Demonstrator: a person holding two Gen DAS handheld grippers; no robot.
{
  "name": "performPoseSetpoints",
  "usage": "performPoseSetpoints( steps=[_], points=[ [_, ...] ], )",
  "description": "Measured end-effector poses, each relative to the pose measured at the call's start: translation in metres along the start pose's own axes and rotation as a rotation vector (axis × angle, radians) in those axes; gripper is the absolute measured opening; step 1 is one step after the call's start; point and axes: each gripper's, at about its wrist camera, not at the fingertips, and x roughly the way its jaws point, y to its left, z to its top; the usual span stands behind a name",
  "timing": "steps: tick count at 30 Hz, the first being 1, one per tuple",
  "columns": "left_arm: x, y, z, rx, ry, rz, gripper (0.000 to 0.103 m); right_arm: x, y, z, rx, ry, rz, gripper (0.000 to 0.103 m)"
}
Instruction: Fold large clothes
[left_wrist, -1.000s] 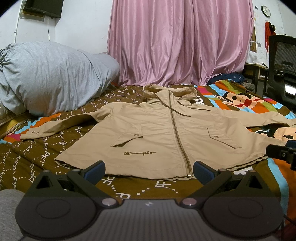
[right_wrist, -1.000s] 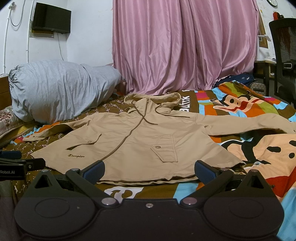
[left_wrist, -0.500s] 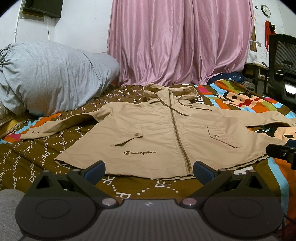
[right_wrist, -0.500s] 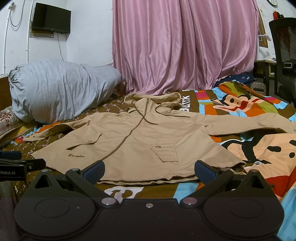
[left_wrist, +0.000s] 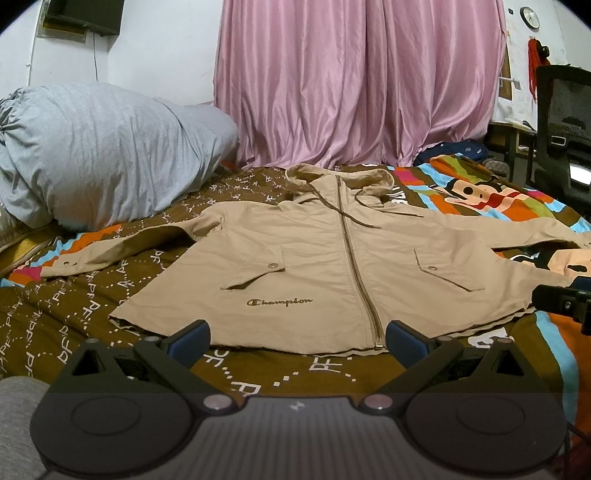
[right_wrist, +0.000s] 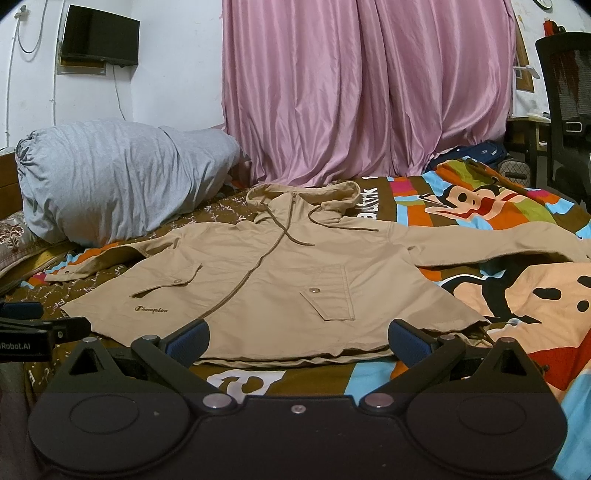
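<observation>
While both grippers hovered near the hem, the tan hooded jacket (left_wrist: 332, 266) lay spread flat, front side up, on the patterned bedspread (left_wrist: 74, 314), zipper closed, sleeves stretched out to either side, hood pointing toward the pink curtain (left_wrist: 362, 81). Left gripper (left_wrist: 297, 338) sat just short of the jacket's hem, jaws wide apart and empty, blue pads (left_wrist: 190, 336) framing the "Champion" logo and the zipper end. Right gripper (right_wrist: 297, 338) was likewise just short of the hem, nearer the jacket's right-hand pocket, jaws wide apart, nothing between them; no contact with the fabric visible. In the right wrist view, part of the left gripper showed at the frame edge, beyond the jacket's logo-side corner. Grey bundled duvet (right_wrist: 122, 181) rested beyond the jacket's left-hand sleeve. Black mesh chair (right_wrist: 565, 110) stood off the bed, past the other sleeve.
</observation>
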Motion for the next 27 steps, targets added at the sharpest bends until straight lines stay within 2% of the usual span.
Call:
performPoseSetpoints(
  steps=[4,11,22,27],
  points=[
    [0.002,0.001,0.000,-0.005,0.013,0.009,0.103,0.002,0.001,0.000,0.005,0.011,-0.012,0.103],
    [0.007,0.006,0.000,-0.030,0.059,0.007,0.103,0.008,-0.011,-0.004,0.049,0.029,-0.098,0.103],
    [0.016,-0.005,0.000,0.004,0.115,-0.010,0.103,0.013,-0.028,0.000,0.142,0.060,-0.124,0.103],
    [0.026,-0.004,0.002,-0.017,0.148,-0.017,0.103,0.015,-0.049,0.003,0.232,0.071,-0.135,0.103]
  ],
)
